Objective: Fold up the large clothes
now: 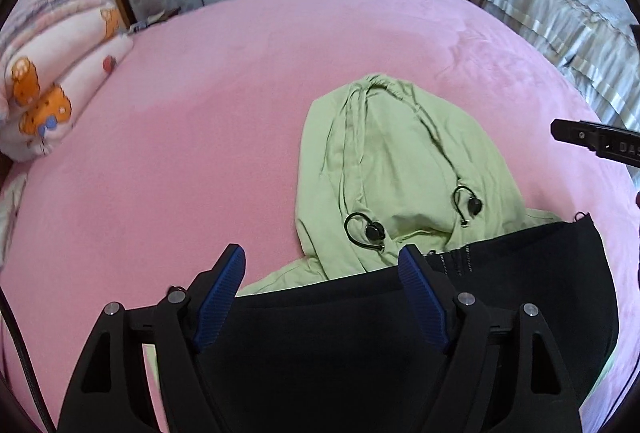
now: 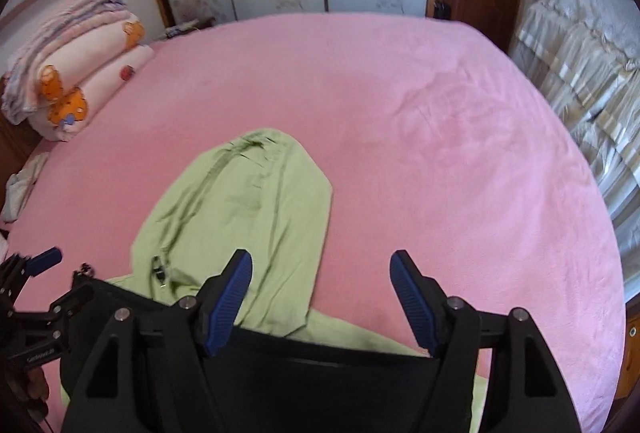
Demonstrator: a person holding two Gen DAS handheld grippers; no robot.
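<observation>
A light green hooded garment (image 1: 384, 153) lies flat on the pink bed (image 1: 240, 73), its hood spread out and pointing toward the far side. Two black drawstring loops with toggles (image 1: 372, 231) rest at the hood's base. Its dark, near-black lower part (image 1: 340, 333) is folded up over the body, edge just below the hood.

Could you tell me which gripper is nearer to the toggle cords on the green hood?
Left. The left gripper hangs open right before the toggle cords; the right gripper hangs open off their far side, by the green hood's edge.
</observation>
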